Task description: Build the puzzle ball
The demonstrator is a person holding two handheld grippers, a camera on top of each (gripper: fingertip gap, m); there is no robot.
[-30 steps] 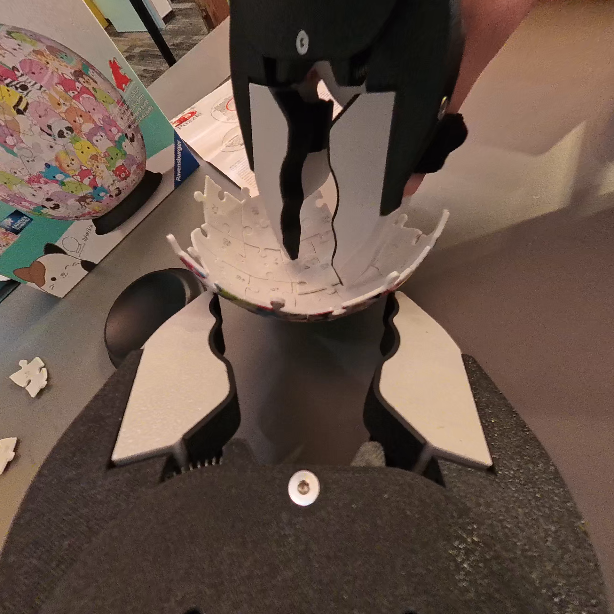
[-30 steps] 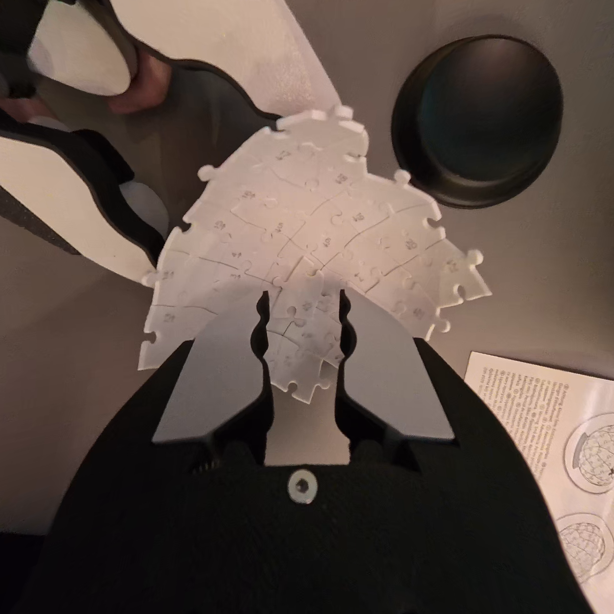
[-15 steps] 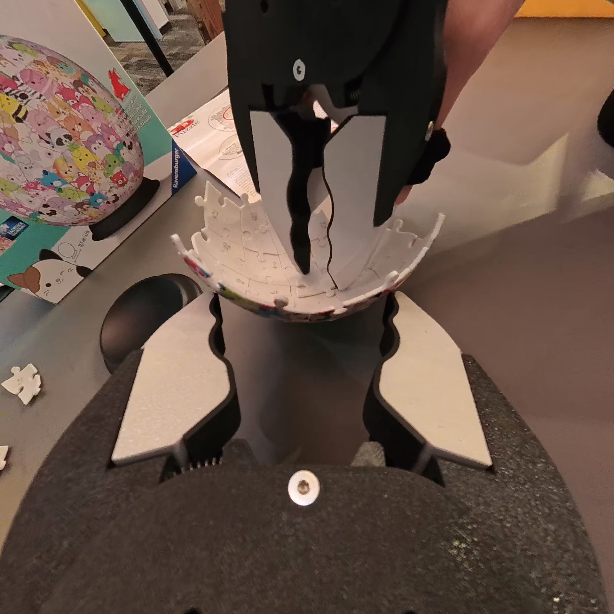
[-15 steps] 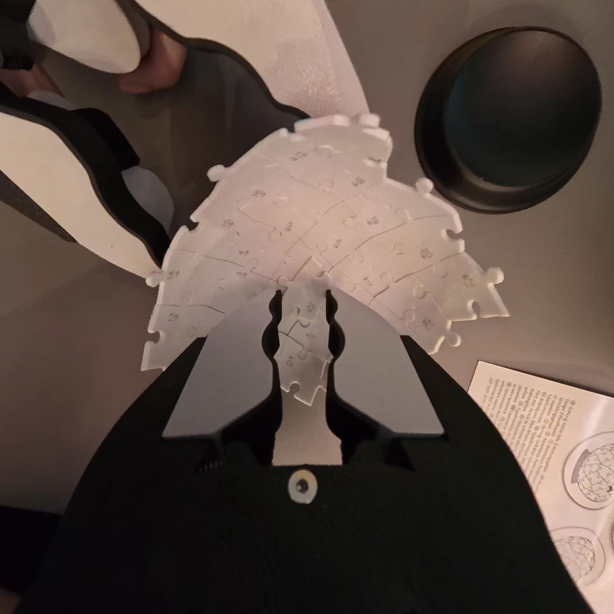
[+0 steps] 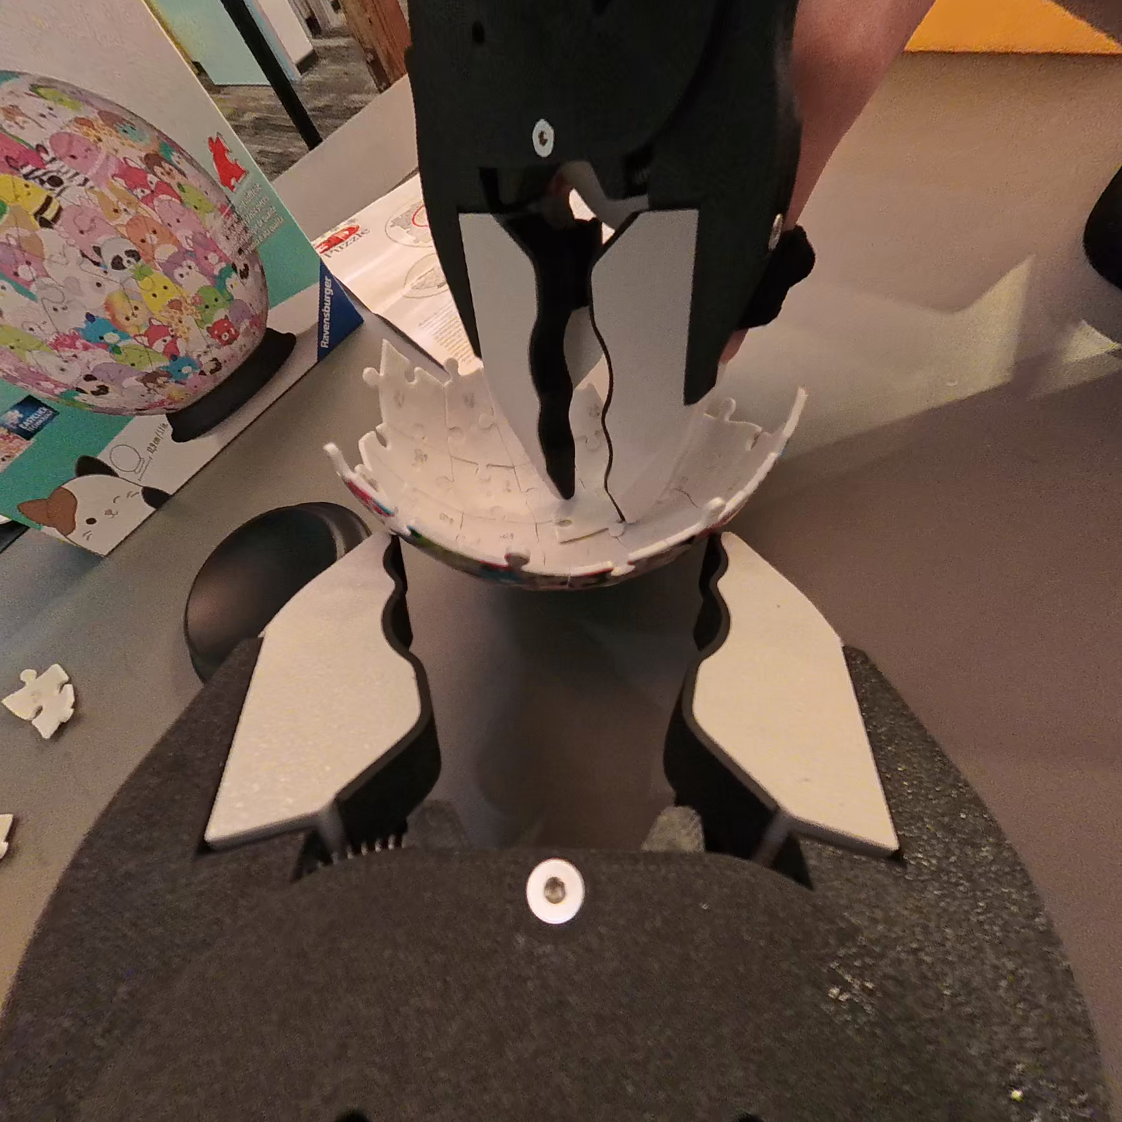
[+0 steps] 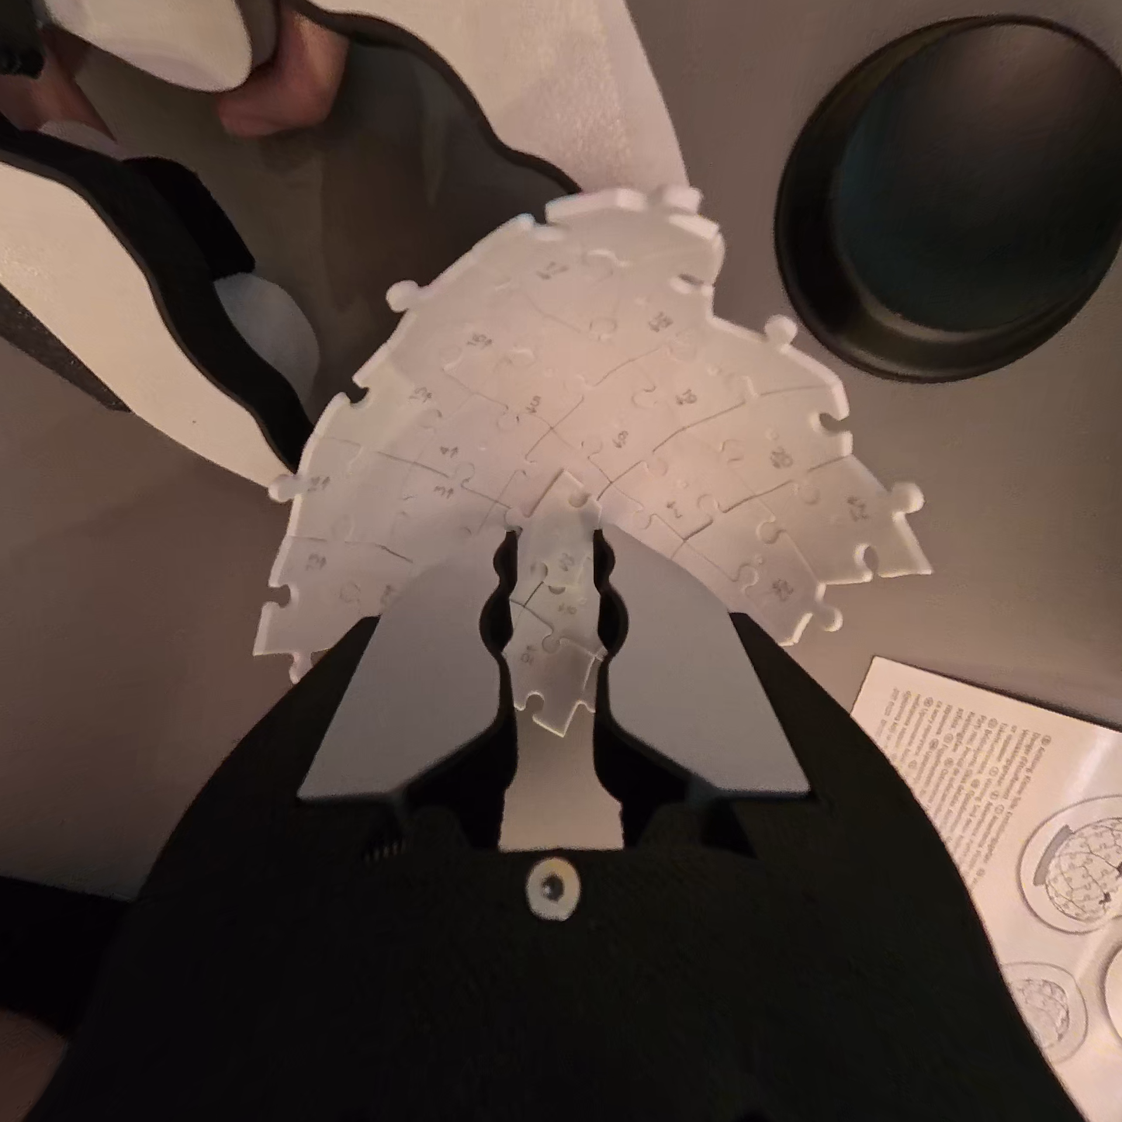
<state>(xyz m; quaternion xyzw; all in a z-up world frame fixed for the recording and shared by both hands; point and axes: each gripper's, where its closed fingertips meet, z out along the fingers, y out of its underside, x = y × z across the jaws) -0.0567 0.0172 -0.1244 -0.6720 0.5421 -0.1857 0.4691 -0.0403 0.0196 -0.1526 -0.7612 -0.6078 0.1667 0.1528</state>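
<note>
Judging from the left: puzzle box (image 5: 121, 243) upright at the far left of the surface, its printed picture showing a full ball on a stand. Just below it, two loose white pieces (image 5: 42, 707) not yet fitted, and a third at the very edge. Next, the black stand (image 5: 267, 577), empty, just beside the part-built shell (image 5: 437, 449). Behind that, an instruction sheet (image 5: 388, 285) lying flat. Looks well short of half done: one shallow bowl of joined pieces, white inside up, coloured print on the underside, jagged rim all round. Left to do, by this reckoning: the upper rows, the closing cap, and seating the ball on the stand. Sits at the middle of the left wrist view, near rim just ahead of the left gripper (image 5: 549, 546), which gapes wide and holds nothing, tips either side of the rim; contact not clear. Reaches down into the bowl from above, the right gripper (image 6: 554, 534), tips drawn nearly together at the floor of the shell, beside a slightly raised piece (image 5: 580, 529). Cannot tell whether clamped on that piece or only pressing it.
</note>
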